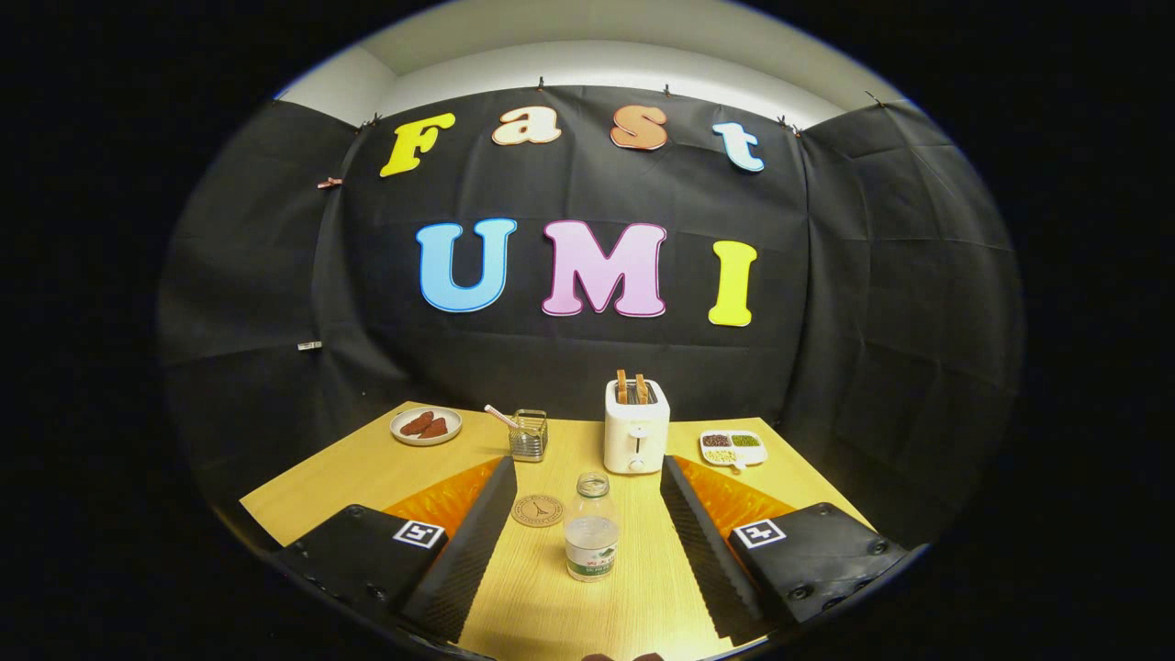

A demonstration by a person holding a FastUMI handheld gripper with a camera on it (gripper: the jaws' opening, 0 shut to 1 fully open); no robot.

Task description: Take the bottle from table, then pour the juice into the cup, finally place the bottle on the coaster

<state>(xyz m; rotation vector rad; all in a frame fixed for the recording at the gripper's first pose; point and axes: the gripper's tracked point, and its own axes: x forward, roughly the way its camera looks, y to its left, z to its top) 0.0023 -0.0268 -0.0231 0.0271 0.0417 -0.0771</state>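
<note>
Handling: the bottle (591, 528) looks like thin clear plastic, so I judge it light and a little soft; a hard squeeze could dent the wall or push liquid up through the open mouth.
Weight: only the lower part seems filled with clear liquid, so it should lift easily, though the liquid will slosh when tipped.
Grip spot: the mid-body, at or just above the label band, seems the safest hold; the neck is narrower and leaves less for the fingers to bear on.
Slip risk: the smooth wall may slide on a loose hold, and the label band probably gives more friction.
Look of bottle: small, clear, upright, no cap on, with a pale label bearing green and red marks near its base.
Bottle place: on the wooden table (321, 482), between the two fingers and apart from both, just beside the round coaster (538, 510).
Gripper (587, 505): jaws spread wide, holding nothing, one finger on either side of the bottle.
Cup (530, 435): a glass with a straw, beyond the coaster and beside the white toaster (635, 428).
Stage: bottle not yet taken, judging by the open gap on both sides.
</note>
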